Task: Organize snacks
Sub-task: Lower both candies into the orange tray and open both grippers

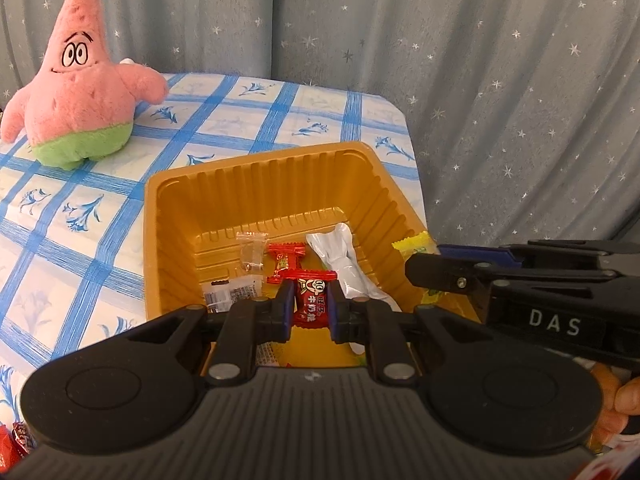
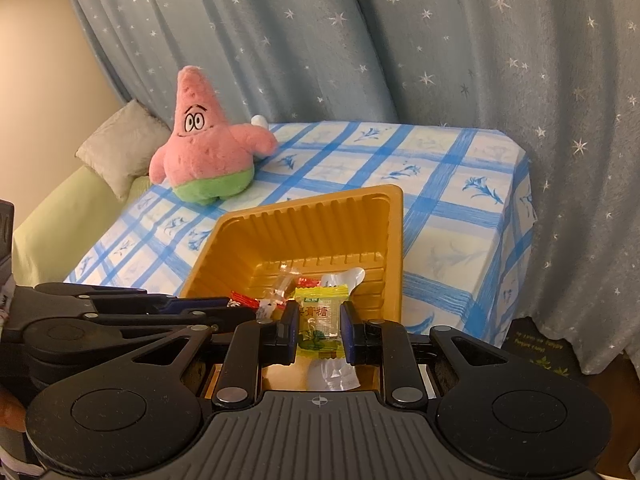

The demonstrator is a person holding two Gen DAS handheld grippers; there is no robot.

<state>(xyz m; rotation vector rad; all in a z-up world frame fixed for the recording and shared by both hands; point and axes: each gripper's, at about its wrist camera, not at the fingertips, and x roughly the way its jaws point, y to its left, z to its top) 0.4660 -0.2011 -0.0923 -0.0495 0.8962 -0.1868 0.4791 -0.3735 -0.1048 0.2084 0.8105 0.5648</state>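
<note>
Clamped between the pads of the left hand-held gripper point(image 1: 311, 306), a red wrapped candy point(image 1: 311, 300) hangs over the near side of the gold plastic tray point(image 1: 256, 160), which sits toward the far right corner of a desk draped in a blue-checked cloth point(image 1: 80, 216). Beside it the right hand-held gripper point(image 2: 319, 326) is closed on a yellow-green candy point(image 2: 319, 320) above the same tray. Already lying on the tray floor are a second red candy point(image 1: 285, 260), a clear wrapper point(image 1: 252, 250) and a white packet point(image 1: 340, 260). A pink star-shaped plush toy point(image 1: 76, 80) stands near the far left edge of the desk, against a star-patterned curtain point(image 1: 480, 60).

Both sweets appear ready to be dropped in. Done well, each hand would lower its candy inside the ribbed walls before letting go, aiming at bare floor rather than the pile, so nothing bounces over the rim. Releasing one at a time should keep the two tools, now close together, from knocking each other or nudging the light tray.
</note>
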